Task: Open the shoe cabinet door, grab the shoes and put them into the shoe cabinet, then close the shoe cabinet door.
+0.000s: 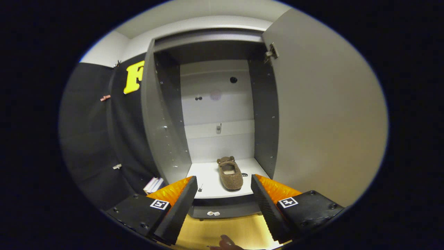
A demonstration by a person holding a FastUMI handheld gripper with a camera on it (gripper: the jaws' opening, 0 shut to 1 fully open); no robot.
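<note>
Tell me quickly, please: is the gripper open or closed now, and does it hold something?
Gripper: open, holding nothing; its fingers are spread apart, with the brown shoe lying beyond them on the cabinet floor.

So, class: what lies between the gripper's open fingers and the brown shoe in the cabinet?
Gripper view: gripper, shoe; only bare white cabinet shelf lies between.
</note>
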